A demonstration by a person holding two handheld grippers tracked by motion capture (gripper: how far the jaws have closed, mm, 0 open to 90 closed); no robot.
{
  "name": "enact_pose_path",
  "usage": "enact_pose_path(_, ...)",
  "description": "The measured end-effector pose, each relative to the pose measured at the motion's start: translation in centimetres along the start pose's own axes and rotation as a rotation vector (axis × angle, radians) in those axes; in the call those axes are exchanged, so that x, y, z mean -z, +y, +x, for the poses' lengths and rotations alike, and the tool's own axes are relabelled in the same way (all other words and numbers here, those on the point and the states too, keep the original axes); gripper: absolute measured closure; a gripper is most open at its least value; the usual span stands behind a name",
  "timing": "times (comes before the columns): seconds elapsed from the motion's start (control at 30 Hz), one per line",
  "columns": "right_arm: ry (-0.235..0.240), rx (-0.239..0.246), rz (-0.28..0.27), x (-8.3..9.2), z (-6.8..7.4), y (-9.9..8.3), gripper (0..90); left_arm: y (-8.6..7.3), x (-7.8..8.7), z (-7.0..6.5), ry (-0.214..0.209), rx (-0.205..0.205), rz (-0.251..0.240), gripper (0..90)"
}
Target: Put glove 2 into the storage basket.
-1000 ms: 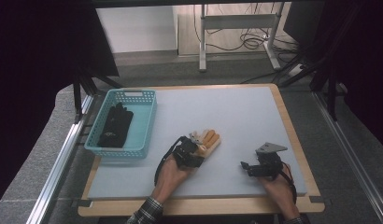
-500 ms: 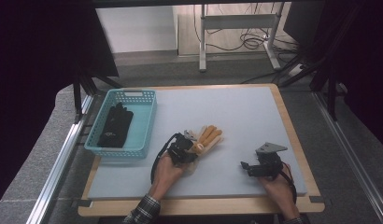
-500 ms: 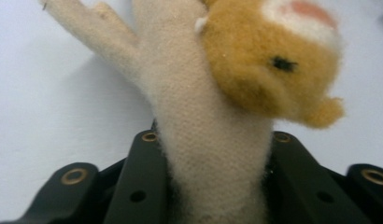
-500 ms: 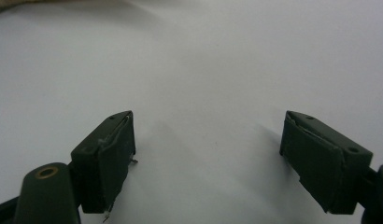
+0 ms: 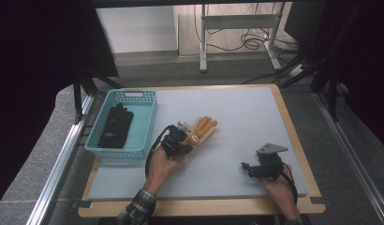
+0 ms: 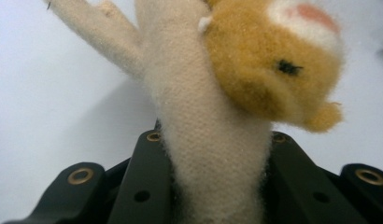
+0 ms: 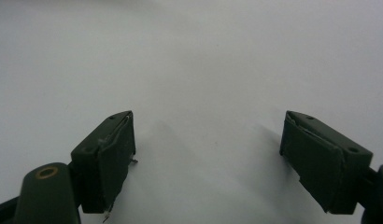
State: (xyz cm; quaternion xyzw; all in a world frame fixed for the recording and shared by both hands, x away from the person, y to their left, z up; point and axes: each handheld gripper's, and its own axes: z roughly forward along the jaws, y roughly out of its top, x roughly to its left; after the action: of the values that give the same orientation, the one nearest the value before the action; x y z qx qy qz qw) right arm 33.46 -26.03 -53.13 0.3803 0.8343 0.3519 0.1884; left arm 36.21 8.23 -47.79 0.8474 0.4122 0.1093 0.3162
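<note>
Two tools, one fuzzy glove pinched.
Your right tool (image 5: 246,168) rests spread on the surface (image 5: 237,117); your left tool (image 5: 180,140), jaws just closing, clamps the tan glove (image 6: 213,154) beside the basket (image 5: 148,112).

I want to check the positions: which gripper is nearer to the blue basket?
The left gripper. It is just right of the blue basket, holding a glove. The right gripper is far across the table.
</note>
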Motion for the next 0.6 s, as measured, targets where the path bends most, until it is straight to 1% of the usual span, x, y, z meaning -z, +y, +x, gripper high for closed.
enact_pose_path(0.2,0.000,-0.001,0.001,0.0,0.0,0.0,17.7,0.8,1.4,1.2,0.012,0.027,-0.011,74.0)
enact_pose_path(0.6,0.000,0.001,0.001,0.0,0.0,0.0,17.7,1.6,3.6,3.9,0.065,0.060,-0.010,73.9)
